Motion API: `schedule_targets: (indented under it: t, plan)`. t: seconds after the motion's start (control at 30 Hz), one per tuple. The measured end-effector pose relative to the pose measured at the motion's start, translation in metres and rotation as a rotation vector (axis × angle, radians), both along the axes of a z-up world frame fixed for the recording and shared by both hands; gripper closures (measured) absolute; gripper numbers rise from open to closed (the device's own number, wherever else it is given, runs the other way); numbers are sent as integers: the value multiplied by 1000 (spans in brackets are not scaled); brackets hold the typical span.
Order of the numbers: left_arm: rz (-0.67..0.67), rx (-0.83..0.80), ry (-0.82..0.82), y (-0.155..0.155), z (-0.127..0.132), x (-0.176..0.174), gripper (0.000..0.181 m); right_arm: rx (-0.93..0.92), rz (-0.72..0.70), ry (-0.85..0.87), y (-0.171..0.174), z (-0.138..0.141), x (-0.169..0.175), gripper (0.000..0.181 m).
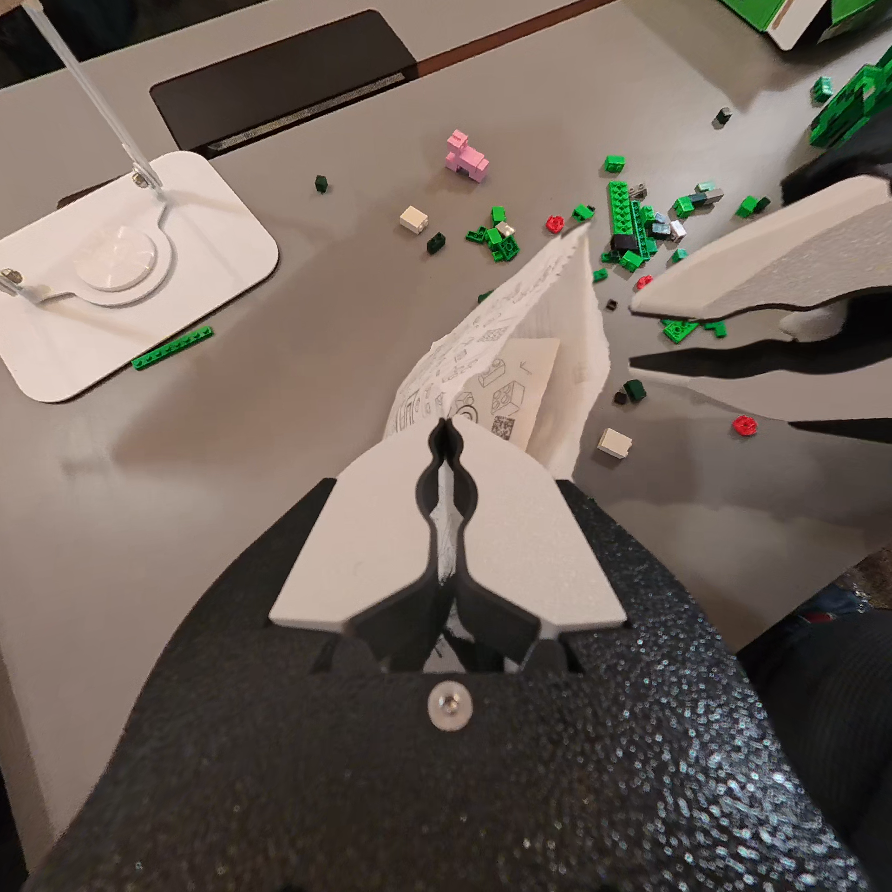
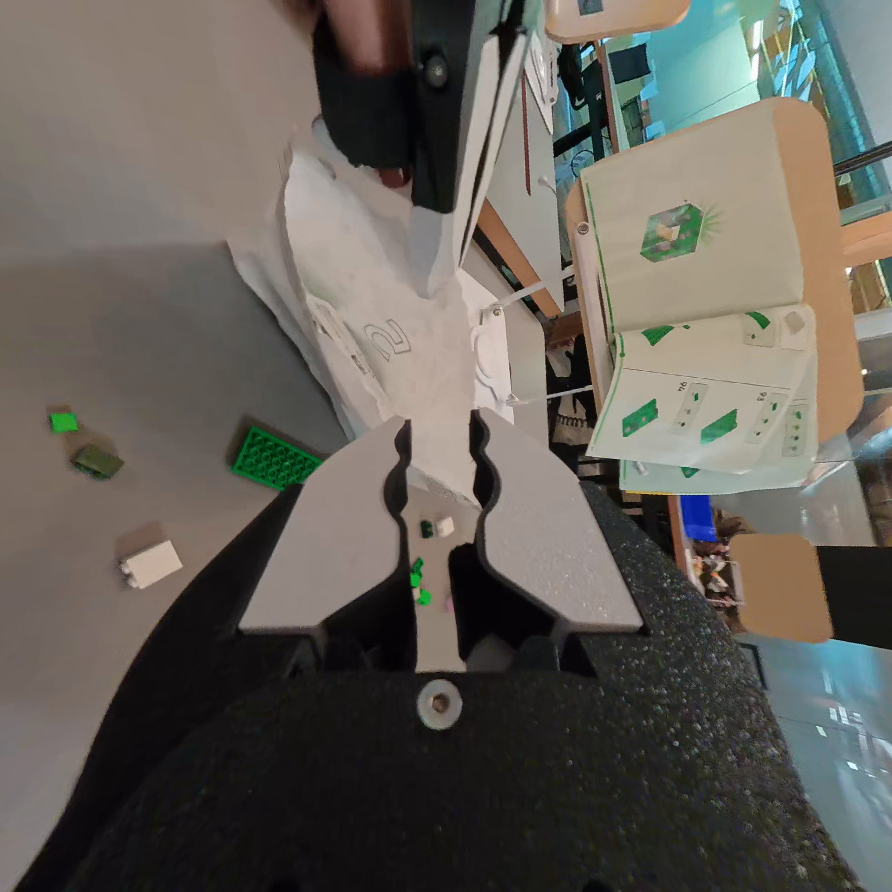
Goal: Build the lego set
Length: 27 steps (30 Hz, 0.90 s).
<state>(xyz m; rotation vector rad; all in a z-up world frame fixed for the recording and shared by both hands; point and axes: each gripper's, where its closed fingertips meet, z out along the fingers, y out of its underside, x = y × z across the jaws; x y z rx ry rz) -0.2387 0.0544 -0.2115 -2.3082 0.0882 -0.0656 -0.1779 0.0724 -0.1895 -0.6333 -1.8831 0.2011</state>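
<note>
My left gripper [image 1: 446, 425] is clamped tight on the torn white paper bag [image 1: 511, 357] held above the grey table [image 1: 241, 482], my right gripper [image 2: 440, 425] hangs parted and empty beside it, so I'd pinch the free edge and pull gently.

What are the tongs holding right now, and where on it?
The left tongs are shut on the white paper bag, pinching its lower edge with the torn end up. The right tongs are open beside the bag, holding nothing.
</note>
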Motion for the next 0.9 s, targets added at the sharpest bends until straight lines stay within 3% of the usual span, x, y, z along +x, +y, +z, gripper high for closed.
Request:
schedule_targets:
  t: [0.03,0.17,0.3,0.53,0.63,0.77,0.9]
  plan:
    - [-2,-3,10,0,1,0,181,19,-3,-3,2,0,1,153]
    - [11,-9,57,-3,5,-9,181,-75,50,17,7,1,11,123]
    - [-99,22,43,-7,17,1,181,-225,65,-2,20,-7,16,103]
    - [-247,10,45,-17,27,13,181,-463,206,15,7,-4,14,138]
    - [-268,11,58,-23,29,9,181,-534,263,22,-3,0,12,180]
    - [-283,53,120,-40,27,-6,176,-637,248,47,-4,2,-3,181]
    - [-172,175,136,-68,27,-39,137,-721,238,61,0,-3,-22,181]
